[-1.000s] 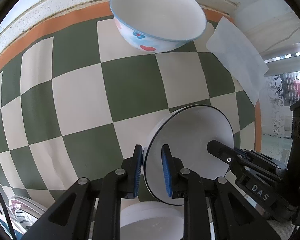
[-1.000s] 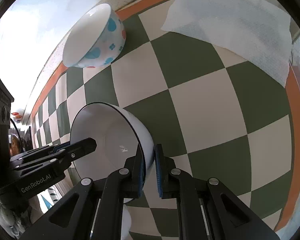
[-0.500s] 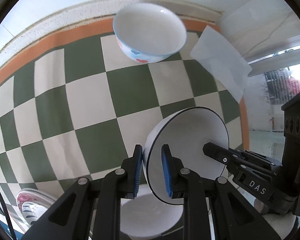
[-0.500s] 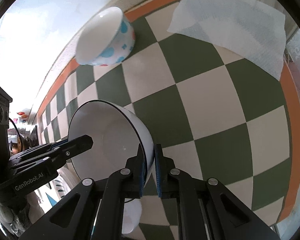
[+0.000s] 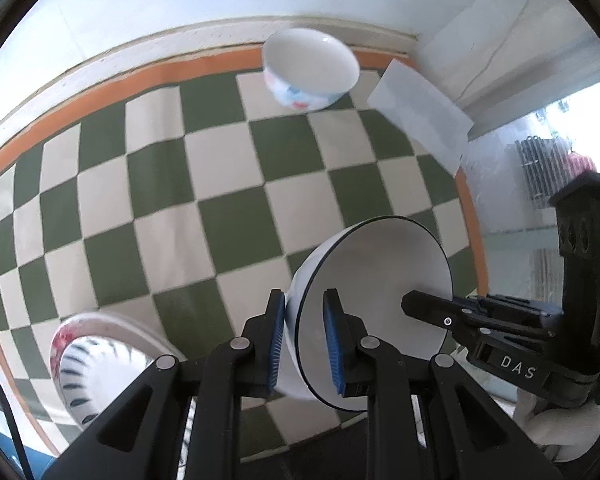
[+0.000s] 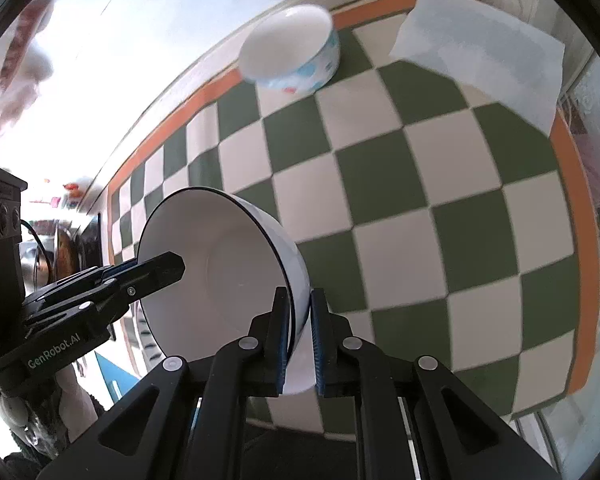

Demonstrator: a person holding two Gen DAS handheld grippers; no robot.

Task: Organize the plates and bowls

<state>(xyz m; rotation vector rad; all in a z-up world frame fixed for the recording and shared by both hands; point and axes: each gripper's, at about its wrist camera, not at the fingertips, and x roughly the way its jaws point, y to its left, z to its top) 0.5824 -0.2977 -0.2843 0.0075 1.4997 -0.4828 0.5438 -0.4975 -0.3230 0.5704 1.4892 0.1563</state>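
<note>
You are holding the dark-rimmed white ceramic bowl (image 5: 374, 300) off the checkered cloth (image 5: 228, 184), left gripper (image 5: 303, 344) and right gripper (image 6: 299, 344) both clamped on its rim; floral bowl (image 5: 310, 67) and striped dish (image 5: 96, 364) are still waiting, unsorted.

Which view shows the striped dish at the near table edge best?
Left wrist: the striped dish sits lower left on the checkered cloth, rim and stripes visible though blurred. In the right wrist view only a sliver with dark stripes peeks out below the left hand-held gripper; identity unclear.

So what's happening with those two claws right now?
Both claws, left and right, shut on opposite rims of black-rimmed white bowl. Bowl off the checkered cloth. Nothing in the way.
</note>
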